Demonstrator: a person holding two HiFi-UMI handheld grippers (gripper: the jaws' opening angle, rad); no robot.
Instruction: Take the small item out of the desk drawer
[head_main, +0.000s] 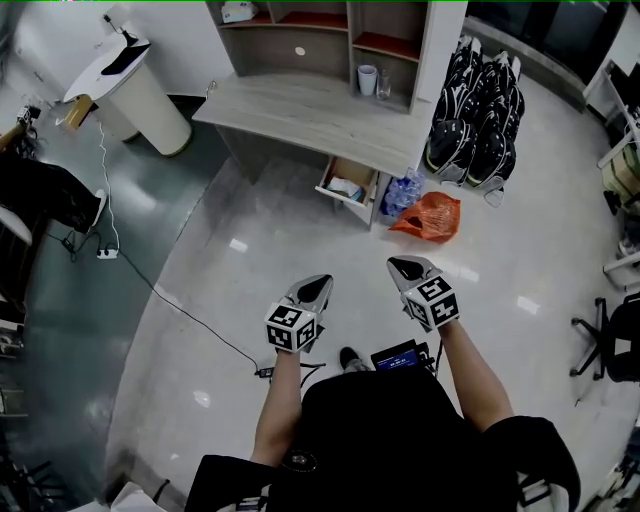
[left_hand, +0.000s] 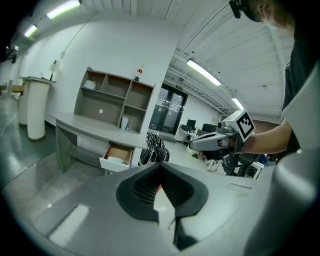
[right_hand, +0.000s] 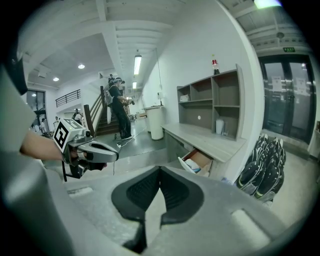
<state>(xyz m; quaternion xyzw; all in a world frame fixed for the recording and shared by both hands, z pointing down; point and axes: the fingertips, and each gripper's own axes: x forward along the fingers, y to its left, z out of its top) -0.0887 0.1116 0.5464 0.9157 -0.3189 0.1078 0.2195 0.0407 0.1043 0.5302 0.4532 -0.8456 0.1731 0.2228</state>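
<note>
Step in hand: approach. You stand on the open floor, well apart from the desk (head_main: 300, 110), with nothing reached yet.

Gripper state: the left gripper (head_main: 316, 285) and the right gripper (head_main: 405, 266) are held side by side in front of you. Both point toward the desk and slope slightly down. Each has its jaws pressed together with nothing between them.

Target location: the drawer (head_main: 340, 198) hangs under the right end of the desk, near the orange bag (head_main: 428, 216). It is already pulled out, so no opening step appears necessary. The small item (head_main: 345, 187) is a pale bundle with a trace of blue. It lies inside the drawer, close behind the front panel.

Orientation: the item appears to lie with its long axis along the front panel, across the drawer's line of travel. It is too small here to confirm this, or to tell which end leads.

Next move: close the distance to the drawer. Part the jaws of one gripper before lowering it in. Expect to set the jaws across the item's short side.
</note>
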